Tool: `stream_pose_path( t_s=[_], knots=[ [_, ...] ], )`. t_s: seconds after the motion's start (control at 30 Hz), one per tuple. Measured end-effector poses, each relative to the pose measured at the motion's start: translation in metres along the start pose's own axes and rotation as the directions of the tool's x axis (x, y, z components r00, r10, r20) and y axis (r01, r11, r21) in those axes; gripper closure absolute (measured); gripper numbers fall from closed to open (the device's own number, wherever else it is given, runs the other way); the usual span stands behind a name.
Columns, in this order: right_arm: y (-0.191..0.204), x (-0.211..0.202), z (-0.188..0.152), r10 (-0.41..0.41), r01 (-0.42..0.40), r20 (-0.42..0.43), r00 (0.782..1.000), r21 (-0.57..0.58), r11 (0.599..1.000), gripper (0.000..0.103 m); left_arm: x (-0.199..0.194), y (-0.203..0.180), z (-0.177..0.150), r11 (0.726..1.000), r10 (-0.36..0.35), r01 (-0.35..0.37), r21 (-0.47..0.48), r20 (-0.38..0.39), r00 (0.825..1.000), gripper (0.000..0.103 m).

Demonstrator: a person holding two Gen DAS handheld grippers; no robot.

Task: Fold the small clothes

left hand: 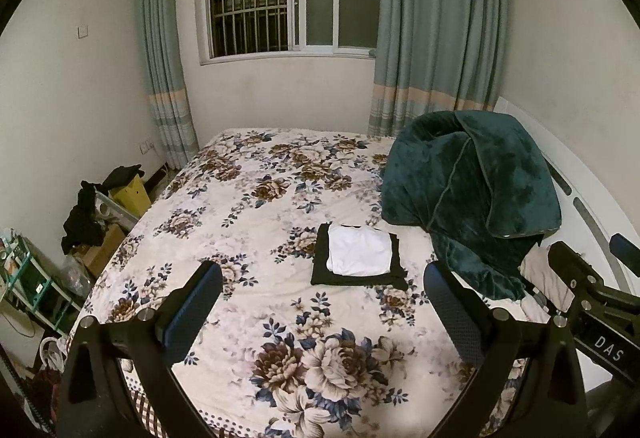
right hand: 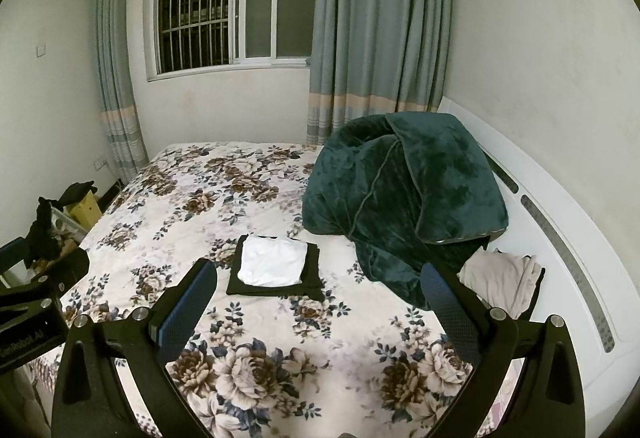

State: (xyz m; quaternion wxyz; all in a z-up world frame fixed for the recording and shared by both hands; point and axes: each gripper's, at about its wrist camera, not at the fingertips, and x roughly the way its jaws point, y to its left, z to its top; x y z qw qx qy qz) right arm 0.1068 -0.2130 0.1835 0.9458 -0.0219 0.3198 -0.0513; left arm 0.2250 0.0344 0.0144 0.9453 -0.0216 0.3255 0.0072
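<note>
A folded white garment [left hand: 360,252] lies on top of a folded black garment [left hand: 320,276] in the middle of the floral bed; both also show in the right wrist view, white [right hand: 272,264] on black [right hand: 312,278]. A crumpled beige garment [right hand: 500,278] lies by the headboard at the right, partly hidden behind the right gripper in the left wrist view [left hand: 540,274]. My left gripper [left hand: 322,302] is open and empty, held above the near part of the bed. My right gripper [right hand: 320,298] is open and empty, beside it on the right.
A bunched dark green blanket [left hand: 468,194] sits on the bed's right side against the white headboard [right hand: 560,250]. The floral bedspread [left hand: 248,206] covers the bed. Boxes, dark clothes and a shelf [left hand: 100,222] crowd the floor at the left. A window and curtains stand behind.
</note>
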Motion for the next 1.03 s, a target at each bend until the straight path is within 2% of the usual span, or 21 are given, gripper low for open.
stream_pose_path(
  t_s=[1.03],
  knots=[
    [0.012,0.005,0.004,0.005,-0.005,0.012,1.0,-0.006,1.0,0.0,-0.005,0.004,0.011,1.0,0.012,-0.012,0.009,0.024,1.0,0.0]
  ],
)
